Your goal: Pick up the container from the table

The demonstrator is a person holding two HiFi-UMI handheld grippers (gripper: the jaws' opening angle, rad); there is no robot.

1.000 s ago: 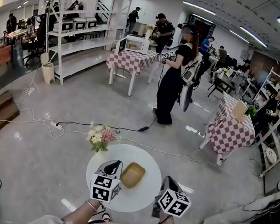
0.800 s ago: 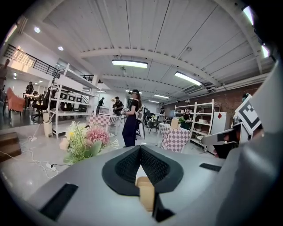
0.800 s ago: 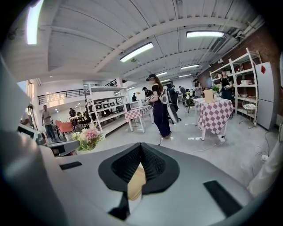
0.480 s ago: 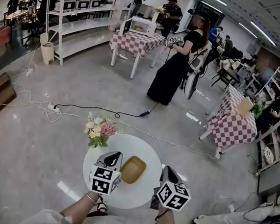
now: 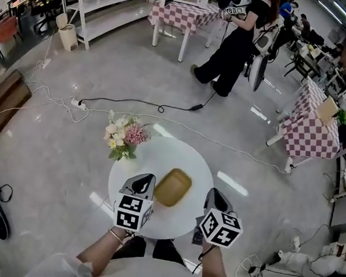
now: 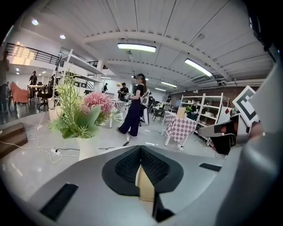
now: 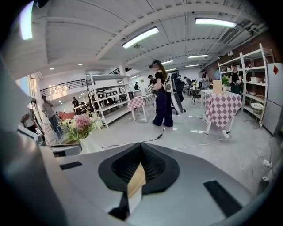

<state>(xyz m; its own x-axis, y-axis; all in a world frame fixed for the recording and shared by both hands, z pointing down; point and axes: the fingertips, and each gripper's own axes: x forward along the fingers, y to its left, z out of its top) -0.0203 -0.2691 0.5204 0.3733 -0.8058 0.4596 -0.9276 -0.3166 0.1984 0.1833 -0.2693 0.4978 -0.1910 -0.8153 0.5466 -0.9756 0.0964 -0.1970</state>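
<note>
A shallow tan container (image 5: 172, 187) lies at the middle of a small round white table (image 5: 180, 154). My left gripper (image 5: 146, 181) hovers just left of the container, over the table's near left part. The right gripper (image 5: 214, 195) hangs at the table's near right edge, a little apart from the container. In the left gripper view my left gripper (image 6: 140, 152) has its jaws together with nothing gripped, and a tan sliver shows below the tips. The right gripper (image 7: 141, 149) looks the same in the right gripper view: jaws together, empty.
A white vase of pink and white flowers (image 5: 123, 135) stands on the table's far left edge, close to my left gripper. Cables (image 5: 134, 103) trail over the grey floor beyond. A person in black (image 5: 237, 43), checked tables (image 5: 310, 133) and white shelving (image 5: 107, 0) stand farther off.
The head view has tipped downward, so the table sits higher and nearer the middle. Both grippers have sunk a little toward the table, still on either side of the container.
</note>
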